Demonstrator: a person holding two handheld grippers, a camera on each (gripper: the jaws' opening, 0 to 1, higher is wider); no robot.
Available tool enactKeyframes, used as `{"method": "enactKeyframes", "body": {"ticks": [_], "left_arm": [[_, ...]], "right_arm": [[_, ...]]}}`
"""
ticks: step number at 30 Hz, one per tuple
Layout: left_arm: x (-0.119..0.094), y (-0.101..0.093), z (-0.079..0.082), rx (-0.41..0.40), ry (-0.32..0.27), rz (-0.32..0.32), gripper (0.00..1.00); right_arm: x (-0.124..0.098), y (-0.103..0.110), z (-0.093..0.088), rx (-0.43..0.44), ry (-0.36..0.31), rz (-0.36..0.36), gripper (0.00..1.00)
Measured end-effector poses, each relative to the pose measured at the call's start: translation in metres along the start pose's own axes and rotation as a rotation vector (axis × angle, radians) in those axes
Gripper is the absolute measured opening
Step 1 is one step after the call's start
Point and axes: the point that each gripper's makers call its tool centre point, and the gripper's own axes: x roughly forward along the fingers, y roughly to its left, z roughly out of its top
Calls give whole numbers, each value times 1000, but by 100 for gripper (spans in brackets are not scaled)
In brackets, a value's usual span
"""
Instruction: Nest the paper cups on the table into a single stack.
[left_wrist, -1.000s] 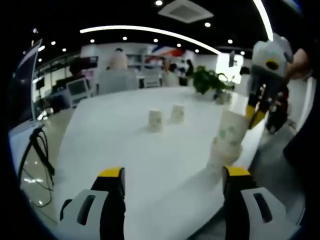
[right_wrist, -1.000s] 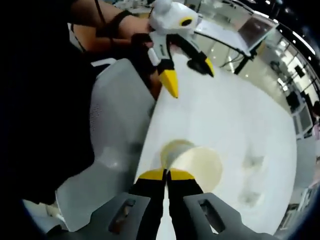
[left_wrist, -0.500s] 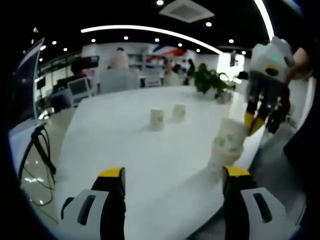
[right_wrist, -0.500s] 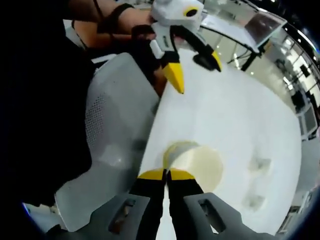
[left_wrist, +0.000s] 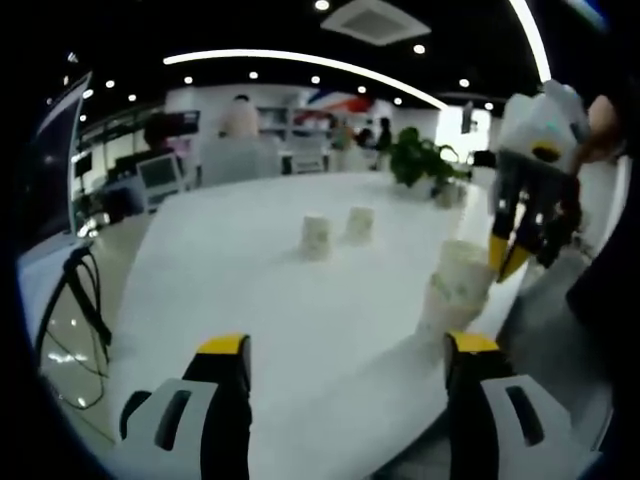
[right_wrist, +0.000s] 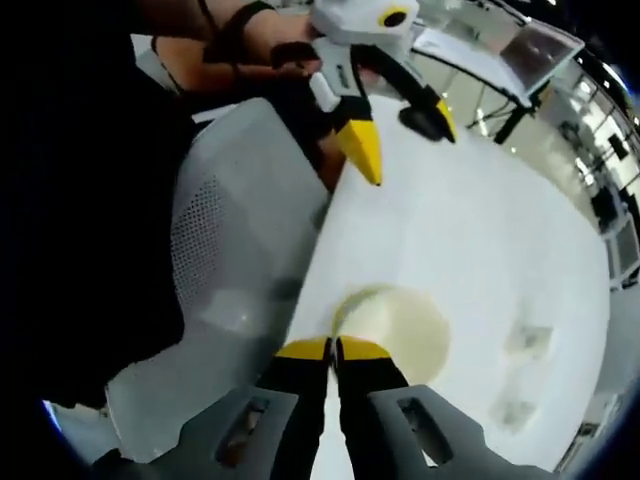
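**Pushing one cup down into the stack**

Pinching the rim of the top cup (right_wrist: 392, 330), the right gripper (right_wrist: 334, 349) has its two yellow tips pressed together on the thin paper edge. That cup sits in the small stack (left_wrist: 452, 290) near the edge of the white desk (left_wrist: 270, 290), close to a grey chair (right_wrist: 235, 250). I think the cup is almost all the way in, but it is not let go yet.

The left gripper (left_wrist: 345, 345) is spread wide and holds nothing. It waits low over the desk.

Farther off, two single cups, one (left_wrist: 316, 237) and another (left_wrist: 359, 224), stand just beside each other in the middle of the desk. They are well apart from the stack, so these two are left to add.
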Motion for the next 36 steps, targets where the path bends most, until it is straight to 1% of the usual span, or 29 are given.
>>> {"method": "enactKeyframes", "body": {"ticks": [1,3,4,6,12,14,16,20,21,28,29,32,33,34,35,36], "left_arm": [[0,0,0,-1,1,0,78],[0,1,-2,-3,3,2,78],[0,1,-2,-6,6,3,78],[0,1,-2,-8,3,3,78],[1,1,-1,-12,3,2,78],[1,3,1,-32,-10,6,78],[2,4,4,-33,-17,11,78],[3,5,3,-28,-12,9,78],[4,5,2,-28,-10,9,78],[4,4,-4,-36,3,5,78],[4,4,-4,-37,4,5,78],[3,3,-3,-33,5,3,78],[4,3,-2,-31,4,4,78],[4,4,-2,-33,2,3,78],[4,4,-1,-38,1,3,78],[4,5,0,-43,-4,4,79]], "right_arm": [[0,-1,1,-3,-4,-6,2],[2,-2,2,-10,-21,-12,9],[4,-2,3,-8,-35,-12,12],[5,-2,3,1,-38,-13,14],[7,0,-1,13,-35,-1,14],[7,-2,-1,9,-42,-14,15],[7,-3,-2,18,-43,-17,16],[8,-4,-4,34,-46,-24,17],[7,-4,-3,49,-52,-24,18],[3,1,-1,138,-131,-31,21],[2,0,1,167,-158,-33,22],[-3,-3,0,199,-187,-52,23],[-6,-6,2,241,-227,-68,24],[-8,-6,3,267,-243,-71,25],[-14,-7,7,333,-293,-77,27],[-16,-10,7,378,-321,-83,29]]}}
